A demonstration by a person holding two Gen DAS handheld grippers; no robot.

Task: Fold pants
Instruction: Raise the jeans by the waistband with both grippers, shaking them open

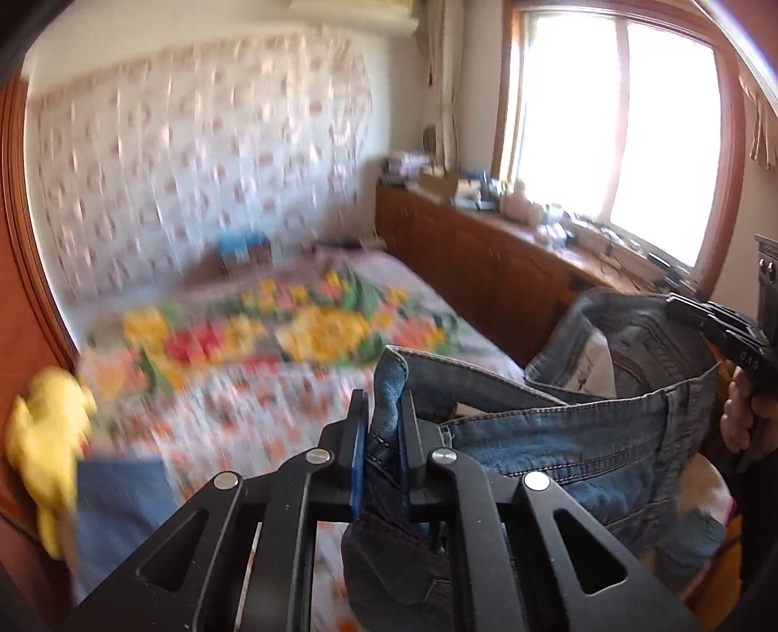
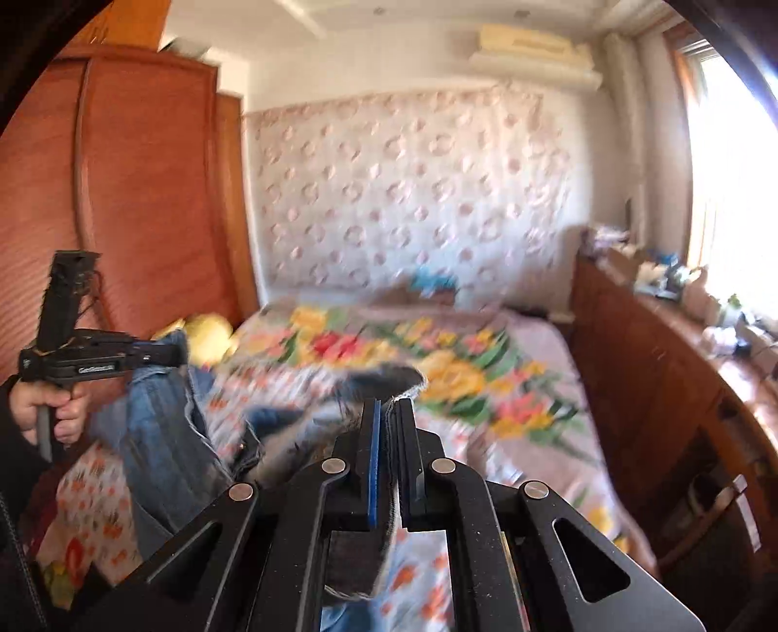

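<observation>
Nearest, the left gripper and right gripper each clamp the waistband of faded blue denim pants, held above the floral-quilted bed. No fold appears made yet.

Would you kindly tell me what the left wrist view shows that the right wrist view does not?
Only the left wrist view shows the open waistband of the blue denim jeans, with a white pocket lining inside, and the bright wood-framed window nearly whole. Only the right wrist view shows the tall reddish wooden wardrobe and the cream air conditioner near the ceiling. Both show the flower-patterned bedspread, the long wooden cabinet and the jeans clamped in the jaws of the left gripper and the right gripper.
</observation>
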